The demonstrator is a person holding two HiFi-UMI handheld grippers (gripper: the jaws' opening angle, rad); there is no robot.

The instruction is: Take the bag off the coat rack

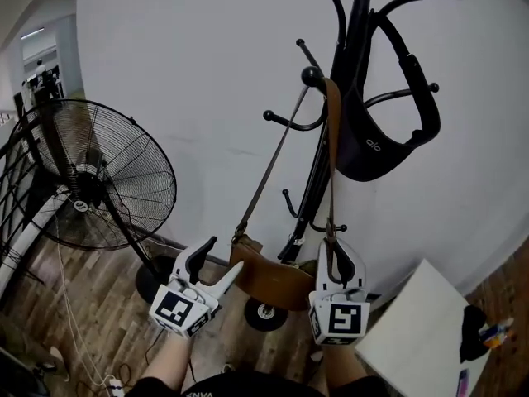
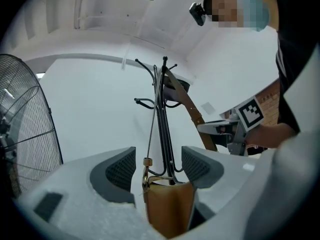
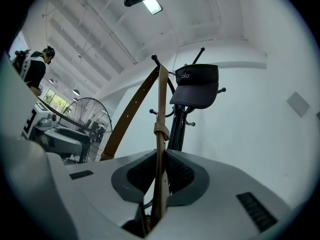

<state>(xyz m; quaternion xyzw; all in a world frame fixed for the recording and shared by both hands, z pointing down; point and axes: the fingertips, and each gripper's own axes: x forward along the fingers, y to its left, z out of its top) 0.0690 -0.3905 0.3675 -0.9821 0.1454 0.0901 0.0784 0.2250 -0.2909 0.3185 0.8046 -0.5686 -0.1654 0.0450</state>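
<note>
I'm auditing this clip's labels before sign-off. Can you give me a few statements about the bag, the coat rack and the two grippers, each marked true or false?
1. The right gripper is clamped on the bag's strap. True.
2. The strap is off the coat rack. False: it is looped over a hook.
3. The left gripper is shut on the bag. False: its jaws stand apart, with the bag's end between them and unpressed.
4. A black visor hangs on the rack. True.
5. In the head view the fan stands right of the rack. False: it stands to its left.
</note>
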